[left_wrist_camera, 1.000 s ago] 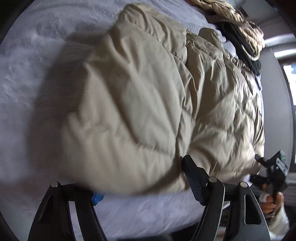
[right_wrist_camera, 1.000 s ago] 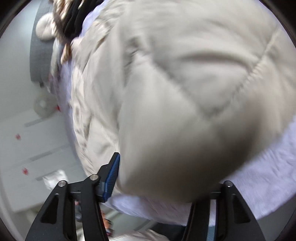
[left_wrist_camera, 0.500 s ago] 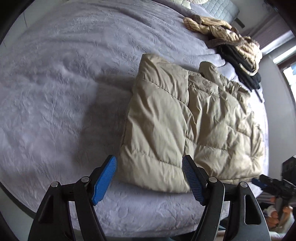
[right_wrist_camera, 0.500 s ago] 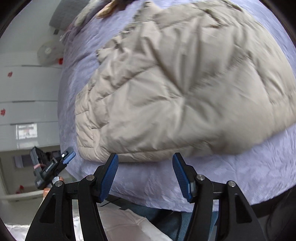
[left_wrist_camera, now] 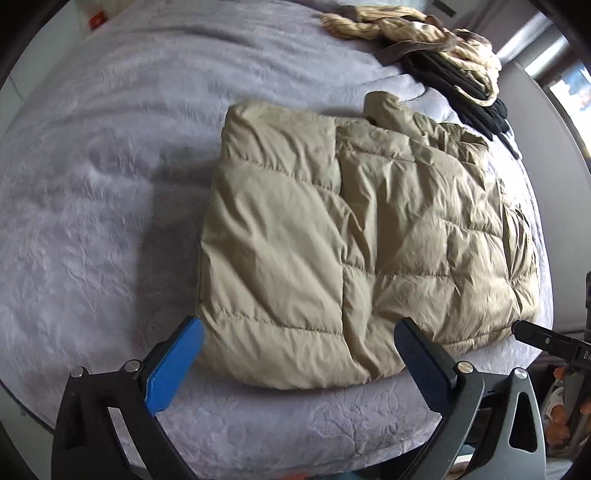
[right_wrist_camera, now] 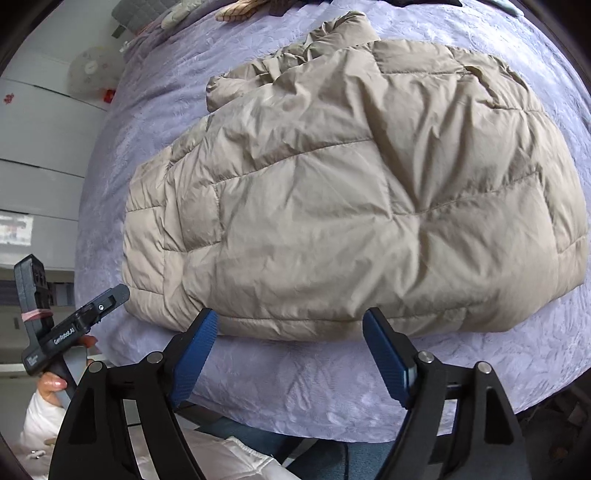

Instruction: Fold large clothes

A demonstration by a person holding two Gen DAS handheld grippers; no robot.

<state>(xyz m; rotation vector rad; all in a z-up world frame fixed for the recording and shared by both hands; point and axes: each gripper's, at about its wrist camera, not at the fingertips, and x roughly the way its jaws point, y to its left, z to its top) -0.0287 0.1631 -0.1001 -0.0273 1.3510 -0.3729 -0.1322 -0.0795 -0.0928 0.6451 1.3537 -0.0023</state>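
Both my tongs are off the garment. The beige quilted puffer jacket (left_wrist_camera: 354, 236) lies folded on the lavender embossed bedspread (left_wrist_camera: 103, 177), close to the bed's near edge, its near hem just ahead of my fingertips in both wrist views. My left gripper (left_wrist_camera: 299, 354) is spread wide, its jaws having just been opening, with nothing pinched; the jacket's near corner shows in the gap past the blue pads (left_wrist_camera: 173, 365), and I see no pad pressing on it. My right gripper (right_wrist_camera: 291, 347) is also spread, jaws just been opening too, with nothing between the pads; the jacket's hem sits beyond them and bare bedspread shows through the gap. In the left view a folded flap covers the jacket's left half, with a seam down the middle, and the collar end points away from me. The fabric is wrinkled and puffed, not flat. At the far end of the bed lies a tan-and-cream striped knit garment (left_wrist_camera: 402, 26) with a black garment (left_wrist_camera: 461, 92) just beside it, well apart from the jacket. In the right view I see the left gripper's body held by a hand (right_wrist_camera: 55, 380) with a white sleeve (right_wrist_camera: 40, 432) at bottom left. A white wardrobe wall (right_wrist_camera: 40, 147) stands beyond the bed.
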